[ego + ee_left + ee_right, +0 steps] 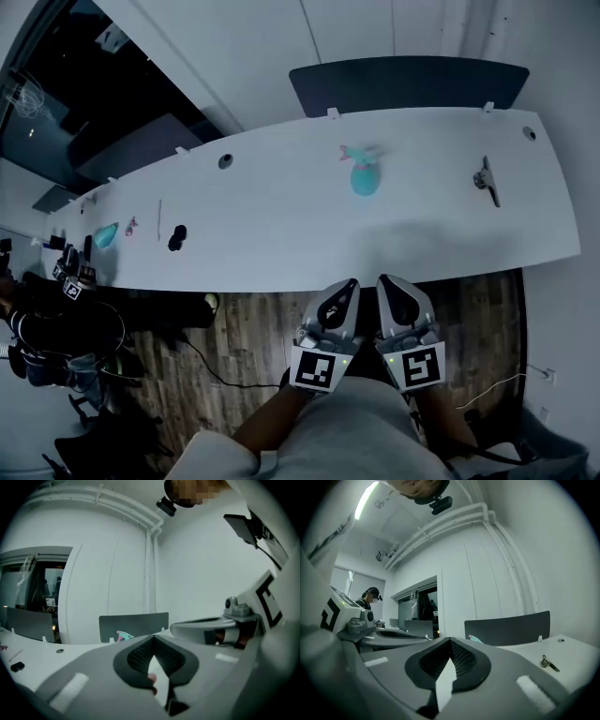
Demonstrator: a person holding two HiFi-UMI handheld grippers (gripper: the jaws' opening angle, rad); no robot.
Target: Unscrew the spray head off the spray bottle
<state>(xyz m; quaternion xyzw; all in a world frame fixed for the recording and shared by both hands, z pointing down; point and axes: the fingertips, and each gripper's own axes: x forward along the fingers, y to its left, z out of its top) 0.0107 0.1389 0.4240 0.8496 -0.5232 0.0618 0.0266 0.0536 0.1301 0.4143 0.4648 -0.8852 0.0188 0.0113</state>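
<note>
Left tongs (347, 284): closed, empty (over the wooden floor (244, 342), short of the worktop (281, 234)).
Right tongs (387, 281): closed, empty, just beside the left.
Spray bottle (365, 178): on the worktop, well apart from both, pink spray head (353, 154) on.

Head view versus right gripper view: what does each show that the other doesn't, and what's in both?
Only the head view shows the wooden floor and a small black object far left on the table. Only the right gripper view shows white pipes along the ceiling and a ceiling light strip. Both show that white table, the teal spray bottle with its pink spray head on, the metal tool to its right, and the dark panel behind.
</note>
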